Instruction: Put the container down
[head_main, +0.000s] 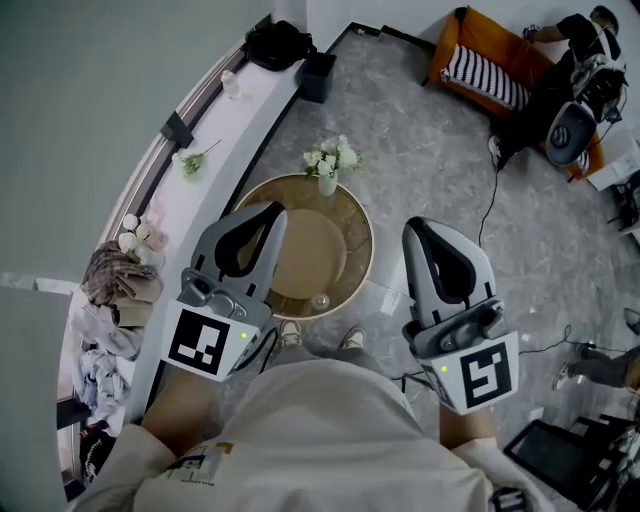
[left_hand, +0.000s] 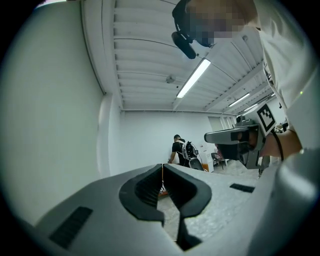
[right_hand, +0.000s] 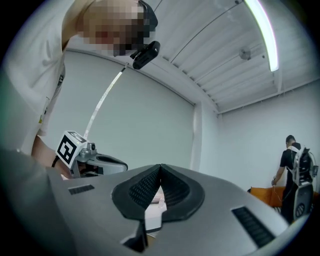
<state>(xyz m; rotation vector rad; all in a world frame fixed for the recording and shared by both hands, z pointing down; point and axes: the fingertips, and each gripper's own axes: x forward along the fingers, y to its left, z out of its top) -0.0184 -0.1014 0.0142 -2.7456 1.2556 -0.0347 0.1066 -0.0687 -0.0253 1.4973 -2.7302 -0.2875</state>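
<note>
In the head view a small clear container (head_main: 320, 300) stands near the front edge of the round wooden table (head_main: 350, 225), far below both grippers. My left gripper (head_main: 268, 212) is raised in front of my chest, pointing forward and level, shut with nothing in it. My right gripper (head_main: 414, 230) is held the same way on the right, also shut and empty. In the left gripper view the left gripper (left_hand: 162, 167) has its jaws together, with the right gripper (left_hand: 235, 136) off to the side. In the right gripper view the right gripper (right_hand: 160, 167) has its jaws touching, and the left gripper (right_hand: 95, 162) shows beside it.
A vase of white flowers (head_main: 328, 165) stands at the table's far edge. A white ledge (head_main: 250, 100) along the left wall carries bundled clothes (head_main: 120, 280) and a black bag (head_main: 278, 45). An orange sofa (head_main: 480, 60), a person (head_main: 570, 70) and floor cables (head_main: 490, 210) lie to the right.
</note>
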